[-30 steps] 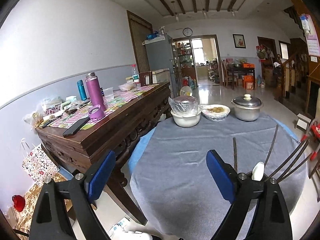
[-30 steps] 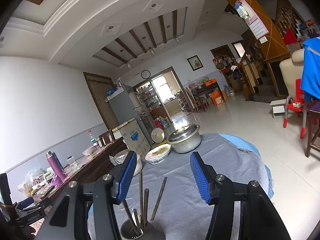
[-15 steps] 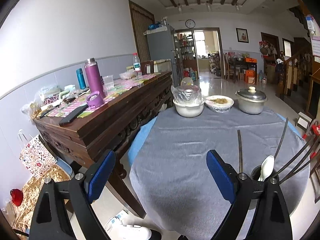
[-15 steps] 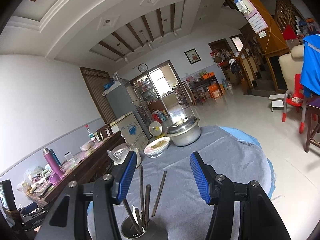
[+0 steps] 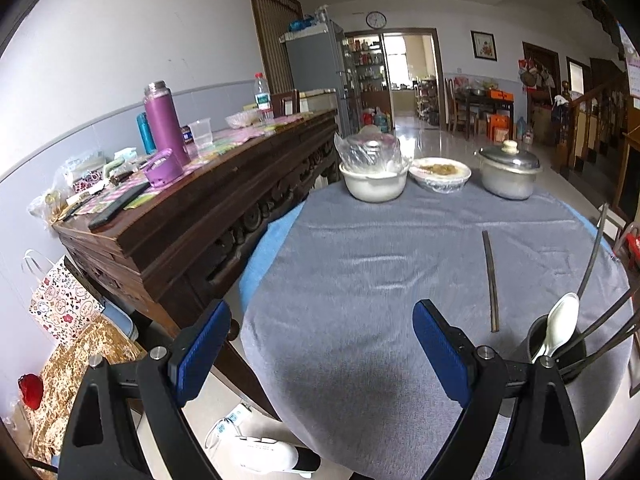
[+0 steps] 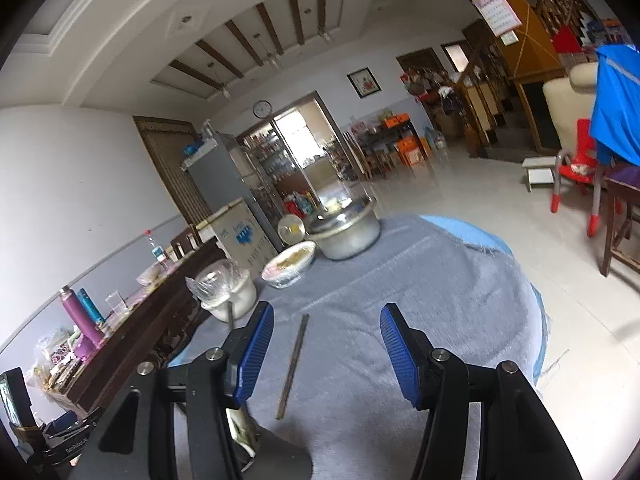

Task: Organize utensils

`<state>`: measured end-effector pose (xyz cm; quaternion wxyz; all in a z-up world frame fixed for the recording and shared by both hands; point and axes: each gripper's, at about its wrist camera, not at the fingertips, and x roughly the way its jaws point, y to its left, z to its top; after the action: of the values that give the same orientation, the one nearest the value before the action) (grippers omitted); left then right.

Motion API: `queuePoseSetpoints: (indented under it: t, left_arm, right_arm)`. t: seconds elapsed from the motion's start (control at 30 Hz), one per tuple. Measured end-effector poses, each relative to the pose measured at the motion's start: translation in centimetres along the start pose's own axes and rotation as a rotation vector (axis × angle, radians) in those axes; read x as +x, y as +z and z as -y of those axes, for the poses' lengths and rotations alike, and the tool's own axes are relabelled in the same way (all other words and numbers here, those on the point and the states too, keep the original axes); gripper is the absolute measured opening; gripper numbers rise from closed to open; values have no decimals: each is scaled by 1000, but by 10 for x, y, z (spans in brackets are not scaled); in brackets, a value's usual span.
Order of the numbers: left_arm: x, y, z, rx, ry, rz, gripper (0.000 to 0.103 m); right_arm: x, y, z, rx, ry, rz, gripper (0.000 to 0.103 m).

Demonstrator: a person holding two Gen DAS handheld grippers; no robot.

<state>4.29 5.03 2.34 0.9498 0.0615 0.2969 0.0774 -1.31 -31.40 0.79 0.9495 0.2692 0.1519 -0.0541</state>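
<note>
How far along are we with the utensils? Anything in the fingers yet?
Done: the white spoon and several chopsticks already stand in the utensil holder. In hand: nothing; the left gripper and right gripper are both open and empty. Left: one loose chopstick lies on the grey tablecloth.

Daylight is streaming through the far doorway [image 5: 408, 76], gleaming on the tiled floor [image 6: 500, 208] beside a carved sideboard [image 5: 224, 216].

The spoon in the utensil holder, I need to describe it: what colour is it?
White; the spoon shows best in the left wrist view.
</note>
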Motion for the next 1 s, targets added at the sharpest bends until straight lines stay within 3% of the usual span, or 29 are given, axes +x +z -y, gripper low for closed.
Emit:
queuePoseSetpoints:
  t: [0.27, 0.4, 0.53, 0.63, 0.73, 1.0]
  left_arm:
    - [40, -8, 20, 20, -37, -87, 93]
    - [66, -9, 36, 32, -126, -138, 93]
    - [90, -6, 50, 34, -199, -191, 93]
    - [106, -3, 53, 21, -218, -203, 93]
    - [124, 3, 57, 31, -220, -211, 93]
    - [161, 9, 54, 23, -216, -246, 93]
  right_arm:
    - [36, -12, 28, 47, -24, -89, 59]
    - [64, -15, 44, 86, -3, -159, 56]
    - [120, -16, 53, 96, 74, -302, 45]
    - [175, -17, 42, 30, 118, -411, 39]
    - [228, -20, 25, -41, 146, -500, 38]
    - [336, -49, -40, -249, 154, -587, 38]
